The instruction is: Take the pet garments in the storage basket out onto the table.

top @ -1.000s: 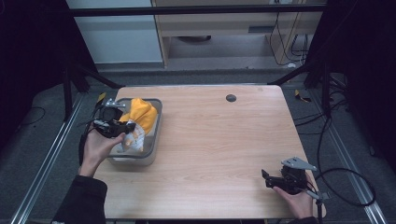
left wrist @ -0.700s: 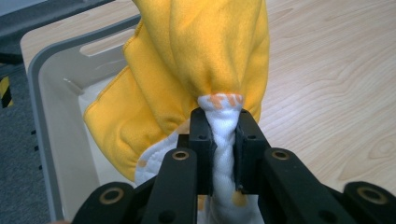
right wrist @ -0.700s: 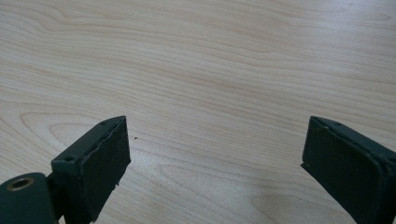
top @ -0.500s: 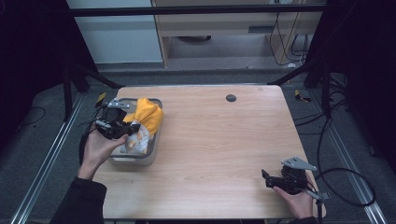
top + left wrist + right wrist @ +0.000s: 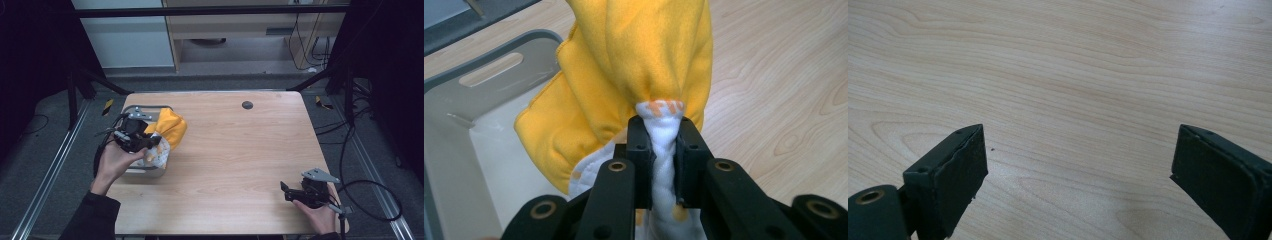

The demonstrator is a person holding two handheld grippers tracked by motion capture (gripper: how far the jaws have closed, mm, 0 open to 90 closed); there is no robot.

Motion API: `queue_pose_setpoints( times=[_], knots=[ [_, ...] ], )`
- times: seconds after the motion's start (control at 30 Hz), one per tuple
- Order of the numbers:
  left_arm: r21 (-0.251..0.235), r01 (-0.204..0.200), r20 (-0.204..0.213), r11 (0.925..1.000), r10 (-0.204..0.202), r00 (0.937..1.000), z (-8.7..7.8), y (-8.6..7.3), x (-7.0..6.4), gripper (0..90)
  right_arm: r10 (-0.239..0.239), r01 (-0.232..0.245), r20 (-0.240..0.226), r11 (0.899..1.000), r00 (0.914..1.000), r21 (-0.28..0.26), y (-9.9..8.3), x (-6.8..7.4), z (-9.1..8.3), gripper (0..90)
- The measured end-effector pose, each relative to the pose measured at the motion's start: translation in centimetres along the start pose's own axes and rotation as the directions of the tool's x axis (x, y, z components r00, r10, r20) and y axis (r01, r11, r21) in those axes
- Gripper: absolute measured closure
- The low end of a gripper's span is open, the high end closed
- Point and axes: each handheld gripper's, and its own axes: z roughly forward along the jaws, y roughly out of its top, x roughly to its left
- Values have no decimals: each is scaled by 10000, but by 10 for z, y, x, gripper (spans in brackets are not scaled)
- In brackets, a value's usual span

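The left claw [image 5: 663,145] pinches the white part of a yellow cloth [image 5: 171,127], holding it above the grey bin [image 5: 145,172] at the counter's [image 5: 240,150] left edge, probably to pull it out. The right claw [image 5: 287,191] rests wide apart and holds nothing, likely waiting.

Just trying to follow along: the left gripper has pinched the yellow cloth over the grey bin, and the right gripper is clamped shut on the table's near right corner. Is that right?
Not quite. The right gripper isn't clamped shut: the right gripper view shows its fingers spread wide over bare table. The rest holds: the left gripper pinches the yellow cloth over the grey bin.
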Motion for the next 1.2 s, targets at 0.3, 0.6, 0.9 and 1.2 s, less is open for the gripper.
queue_pose_setpoints(
  times=[0.3, 0.6, 0.9, 1.2],
  knots=[
    [-54, -409, 327, 9991, 411, 9986, 4, 5, -17, 801, -16, 16, 10, 10000, 10000, 1, 0, 0, 0, 76],
    [-50, -751, 634, 9972, 752, 9951, 10, 10, -32, 801, -19, 19, 5, 10000, 10000, -11, 0, 0, 0, 76],
    [-270, -1035, 950, 9943, 1057, 9899, 12, 13, -48, 800, -31, 31, 9, 10000, 10000, -23, 0, 0, 0, 77],
    [-242, -1282, 1298, 9915, 1303, 9829, 23, 16, -62, 800, 27, -27, -33, 10000, 10000, -4, 0, 1, -1, 77]
  ],
)
